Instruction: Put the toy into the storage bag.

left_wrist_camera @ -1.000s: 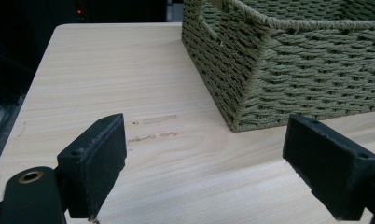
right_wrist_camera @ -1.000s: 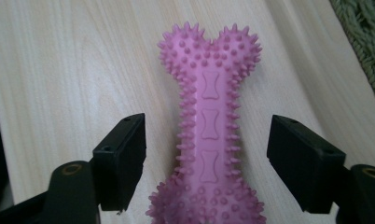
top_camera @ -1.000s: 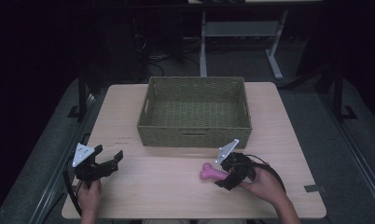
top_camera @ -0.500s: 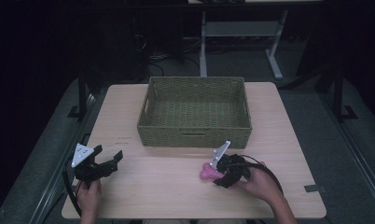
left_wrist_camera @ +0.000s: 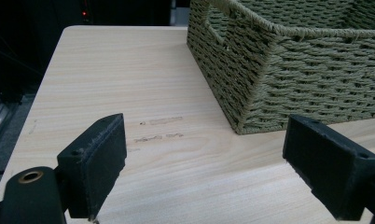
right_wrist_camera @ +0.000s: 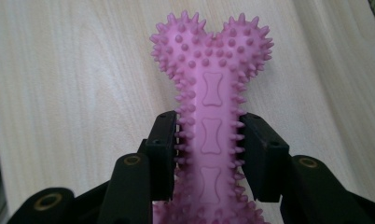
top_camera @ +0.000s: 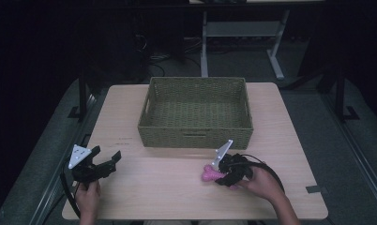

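The right gripper (top_camera: 220,171) has its jaws closed on the shaft of a pink spiked rubber bone (right_wrist_camera: 212,116), a dog chew toy by the look of it. Seen from the right gripper view, the pads press the shaft from both sides, with the knobbed end jutting out well beyond the fingertips. From above, the bone (top_camera: 209,173) sits low over the wooden table (top_camera: 177,197); whether it touches the wood, I cannot tell. The woven basket (top_camera: 196,136) stands just ahead of that gripper, its near wall close by.

The left gripper (top_camera: 104,161) hangs with jaws wide apart and nothing between them, off to the side, the basket's corner (left_wrist_camera: 244,116) ahead and to its right.

My guess is the bone goes into the basket. To do that well, lift straight up first so the spikes clear the table, keep the squeeze steady since soft nubs may slip, then carry forward high enough that the jutting end passes over the rim before letting go.
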`<state>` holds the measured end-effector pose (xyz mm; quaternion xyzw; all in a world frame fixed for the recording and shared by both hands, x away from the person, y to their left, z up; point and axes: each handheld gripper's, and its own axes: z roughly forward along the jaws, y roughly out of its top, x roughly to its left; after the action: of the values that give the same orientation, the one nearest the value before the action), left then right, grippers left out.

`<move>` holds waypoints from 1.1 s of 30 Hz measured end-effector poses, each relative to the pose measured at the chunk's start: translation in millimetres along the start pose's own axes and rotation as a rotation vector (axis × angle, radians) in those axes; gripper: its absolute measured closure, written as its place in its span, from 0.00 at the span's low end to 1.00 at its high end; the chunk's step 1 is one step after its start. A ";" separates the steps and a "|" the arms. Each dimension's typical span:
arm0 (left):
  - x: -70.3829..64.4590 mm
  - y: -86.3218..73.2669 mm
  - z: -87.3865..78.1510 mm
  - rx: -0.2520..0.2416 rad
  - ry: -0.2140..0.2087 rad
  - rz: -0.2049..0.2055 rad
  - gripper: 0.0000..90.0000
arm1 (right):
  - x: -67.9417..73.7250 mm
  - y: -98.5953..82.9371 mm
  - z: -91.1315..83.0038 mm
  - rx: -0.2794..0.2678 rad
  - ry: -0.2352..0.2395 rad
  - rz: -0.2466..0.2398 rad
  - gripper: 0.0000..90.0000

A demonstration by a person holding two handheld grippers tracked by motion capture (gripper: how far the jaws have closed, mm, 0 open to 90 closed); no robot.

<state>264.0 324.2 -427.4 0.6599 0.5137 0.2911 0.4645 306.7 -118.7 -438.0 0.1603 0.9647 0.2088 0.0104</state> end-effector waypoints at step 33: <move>0.6 -1.2 -0.2 0.002 -0.001 -0.006 0.14 | -33.1 45.6 -65.8 -0.090 0.120 -0.103 0.64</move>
<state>263.5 324.8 -428.4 0.6591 0.5155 0.2890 0.4651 346.3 -116.1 -361.0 0.0971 0.9601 0.2605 -0.0296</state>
